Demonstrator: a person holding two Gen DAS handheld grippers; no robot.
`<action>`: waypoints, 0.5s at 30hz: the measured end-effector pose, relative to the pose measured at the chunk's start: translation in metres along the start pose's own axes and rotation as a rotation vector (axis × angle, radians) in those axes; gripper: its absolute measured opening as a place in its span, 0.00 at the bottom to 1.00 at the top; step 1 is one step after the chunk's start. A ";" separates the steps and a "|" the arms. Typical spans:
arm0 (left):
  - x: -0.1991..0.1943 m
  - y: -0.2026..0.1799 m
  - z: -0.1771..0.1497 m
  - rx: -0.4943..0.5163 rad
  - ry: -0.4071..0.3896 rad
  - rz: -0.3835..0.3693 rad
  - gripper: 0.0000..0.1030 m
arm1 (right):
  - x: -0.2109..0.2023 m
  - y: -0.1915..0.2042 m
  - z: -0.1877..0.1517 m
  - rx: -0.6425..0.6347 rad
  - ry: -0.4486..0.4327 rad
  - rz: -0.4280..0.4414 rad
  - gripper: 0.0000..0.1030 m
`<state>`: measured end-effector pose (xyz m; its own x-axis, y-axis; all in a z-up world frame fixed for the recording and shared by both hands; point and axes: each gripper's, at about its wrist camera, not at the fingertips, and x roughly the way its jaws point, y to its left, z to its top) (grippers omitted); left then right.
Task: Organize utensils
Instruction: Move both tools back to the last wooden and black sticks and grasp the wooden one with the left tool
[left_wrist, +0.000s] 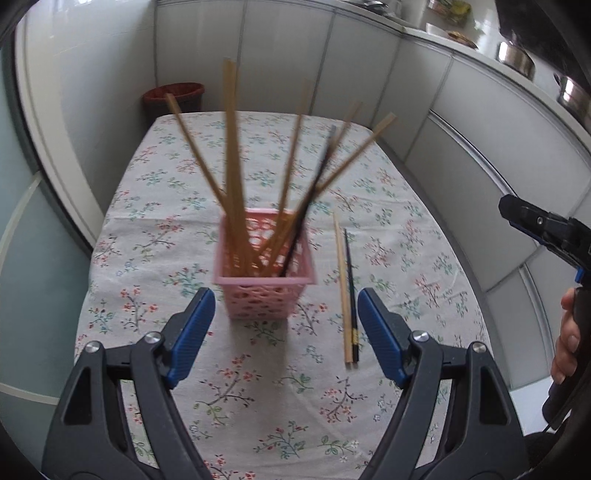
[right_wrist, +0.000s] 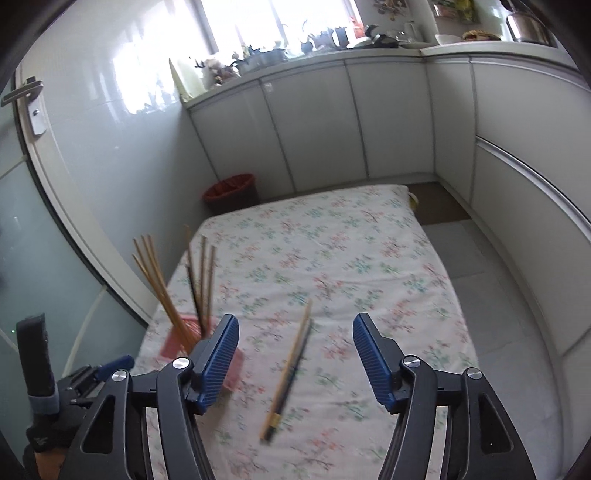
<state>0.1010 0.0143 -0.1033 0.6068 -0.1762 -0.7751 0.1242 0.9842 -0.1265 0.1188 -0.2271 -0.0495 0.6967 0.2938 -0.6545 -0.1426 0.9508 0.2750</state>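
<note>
A pink lattice basket (left_wrist: 264, 291) stands on the floral tablecloth (left_wrist: 258, 406) with several wooden chopsticks (left_wrist: 232, 166) and a dark one fanned upright in it. Right of it a pale chopstick (left_wrist: 341, 288) and a dark chopstick (left_wrist: 351, 295) lie side by side. My left gripper (left_wrist: 286, 295) is open just in front of the basket, holding nothing. A finger of my right gripper (left_wrist: 532, 218) shows at the right edge. In the right wrist view my right gripper (right_wrist: 295, 321) is open above the loose pair (right_wrist: 291, 369), not touching it; the basket (right_wrist: 177, 343) sits left.
A red bin (right_wrist: 231, 192) stands on the floor beyond the table's far left corner. White cabinets (right_wrist: 314, 122) wrap the back and right, with pots (left_wrist: 517, 59) on the counter. A person's hand (left_wrist: 567, 339) grips the right tool.
</note>
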 end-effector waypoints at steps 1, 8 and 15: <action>0.003 -0.007 -0.002 0.019 0.013 -0.007 0.77 | 0.000 -0.006 -0.004 0.002 0.021 -0.017 0.67; 0.021 -0.049 -0.012 0.124 0.080 -0.033 0.77 | 0.004 -0.042 -0.039 -0.019 0.158 -0.135 0.68; 0.040 -0.082 -0.014 0.208 0.116 -0.018 0.77 | -0.003 -0.082 -0.066 0.016 0.227 -0.193 0.69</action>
<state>0.1036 -0.0735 -0.1324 0.5101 -0.1789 -0.8413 0.3005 0.9536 -0.0206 0.0823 -0.2992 -0.1169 0.5343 0.1238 -0.8362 -0.0100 0.9901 0.1402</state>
